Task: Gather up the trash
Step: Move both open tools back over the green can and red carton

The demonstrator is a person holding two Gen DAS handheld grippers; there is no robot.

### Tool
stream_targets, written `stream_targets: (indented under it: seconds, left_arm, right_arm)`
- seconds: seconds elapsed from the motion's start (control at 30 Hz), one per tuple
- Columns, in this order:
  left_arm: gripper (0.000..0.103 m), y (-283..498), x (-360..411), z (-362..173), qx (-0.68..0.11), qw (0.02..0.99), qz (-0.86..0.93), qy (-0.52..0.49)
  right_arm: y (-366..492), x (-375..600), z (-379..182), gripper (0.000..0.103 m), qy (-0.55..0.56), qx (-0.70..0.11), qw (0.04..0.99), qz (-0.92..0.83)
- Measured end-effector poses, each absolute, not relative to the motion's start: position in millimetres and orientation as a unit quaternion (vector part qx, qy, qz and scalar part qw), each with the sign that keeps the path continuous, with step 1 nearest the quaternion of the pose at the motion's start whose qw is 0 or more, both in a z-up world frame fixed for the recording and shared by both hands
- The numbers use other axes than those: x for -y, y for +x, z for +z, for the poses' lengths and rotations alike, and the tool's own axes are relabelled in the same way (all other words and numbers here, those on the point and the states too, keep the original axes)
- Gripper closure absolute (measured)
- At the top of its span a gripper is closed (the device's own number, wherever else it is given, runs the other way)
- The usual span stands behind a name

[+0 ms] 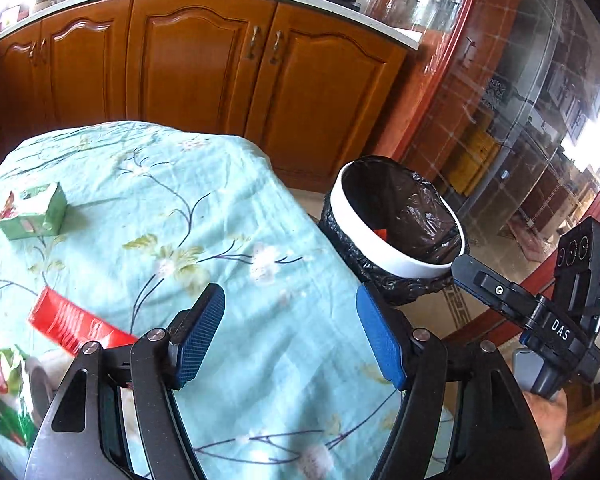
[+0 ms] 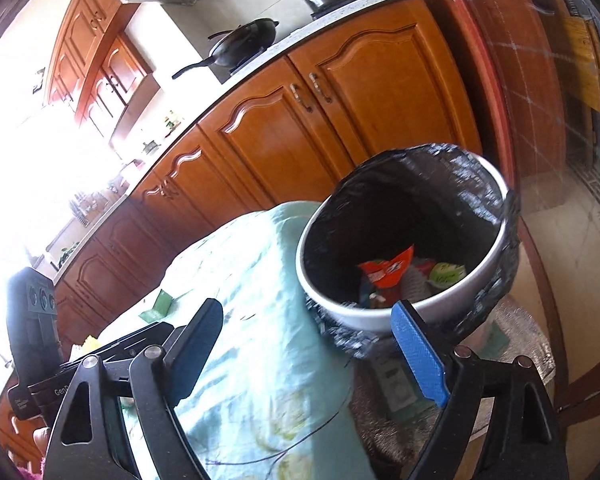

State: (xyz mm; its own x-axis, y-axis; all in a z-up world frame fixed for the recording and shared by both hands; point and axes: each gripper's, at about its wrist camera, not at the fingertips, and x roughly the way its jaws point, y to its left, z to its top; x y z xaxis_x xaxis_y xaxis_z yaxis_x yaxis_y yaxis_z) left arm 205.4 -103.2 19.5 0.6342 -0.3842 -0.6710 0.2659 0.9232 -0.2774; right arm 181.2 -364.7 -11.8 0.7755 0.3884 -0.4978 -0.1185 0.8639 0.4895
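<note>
Bin [image 2: 496, 216] sits just off the table edge [image 1: 292, 200], liner folded over a white rim, mouth tilted toward the table: placed so trash only needs a short carry off the cloth. Right gripper [image 2: 308, 356] hangs at the bin's near rim with jaws spread wide and nothing between them, which fits a drop position; judged, its load is already in. Inside the bin: an orange-red wrapper [image 2: 388, 268], a green-and-white packet [image 2: 446, 274], and something pale between them, too blurred to name. Left gripper [image 1: 290, 338] is over the floral cloth, also wide open and empty, angled down at the tabletop, with the bin ahead and to its right. Trash left on the table, all in the left wrist view: a small green carton [image 1: 36, 212] standing well apart near the far left edge; a flat red box [image 1: 76, 326] lying just left of the left finger [image 1: 200, 340]; a green-and-white printed bag [image 1: 0, 392] at the lower-left corner, crumpled, partly cut off by the frame. A grey-white roll-like shape [image 1: 46, 372] sits between the bag and the red box, possibly tape or a cup, not clear. Red box is closest, so likely next pick; flat and low, so it needs the pads down at cloth level.
</note>
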Motion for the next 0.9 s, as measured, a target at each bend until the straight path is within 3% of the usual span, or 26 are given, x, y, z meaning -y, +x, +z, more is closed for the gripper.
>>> stream_targets:
  seconds: [0.9]
  left_arm:
    - [0.033, 136, -33, 9, -0.373, 0.915, -0.086, -0.125]
  right_arm:
    - [159, 263, -21, 0.015, 0.173, -0.343, 0.896, 0.223]
